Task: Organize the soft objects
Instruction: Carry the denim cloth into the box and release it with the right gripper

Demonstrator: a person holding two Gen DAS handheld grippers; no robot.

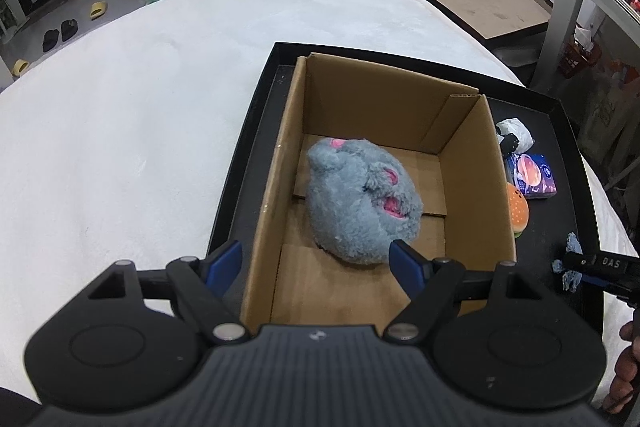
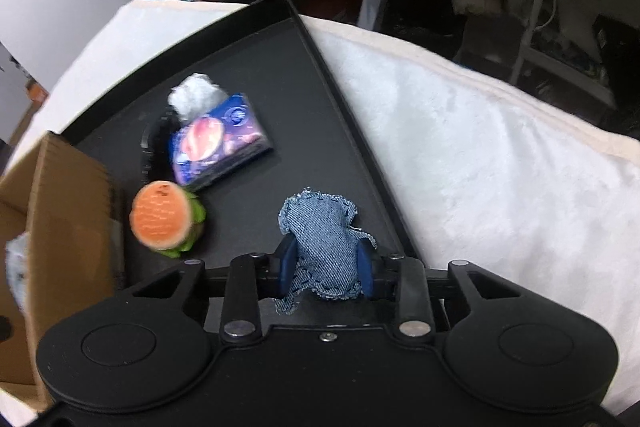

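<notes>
Right gripper (image 2: 327,265): jaws clamped tight on the denim pouch (image 2: 320,239), blue pads pressed into both its sides, frayed edges spilling out below. The pouch sits low over the near right part of the black tray (image 2: 320,39), close to the tray's right rim. To the pouch's left, the plush hamburger (image 2: 166,221) rests on the tray, just beside the cardboard box (image 2: 60,195). Beyond the burger lies the blue tissue pack (image 2: 218,143), and past that a crumpled white wad (image 2: 194,95), touching the pack's far end.

Left gripper (image 1: 316,261): jaws spread wide, nothing between the pads, poised over the near end of the open cardboard box (image 1: 472,155). One blue finger stands outside the box's left wall, the other inside, right by the grey plush toy (image 1: 360,199). That fluffy grey toy with pink patches lies on the box floor, roughly mid-box. The box stands in the black tray (image 1: 400,53), filling its left side. The tray rests on a white fleecy bed (image 1: 140,107). At the right edge of this view, the right gripper's tip shows with blue denim pinched in it.
</notes>
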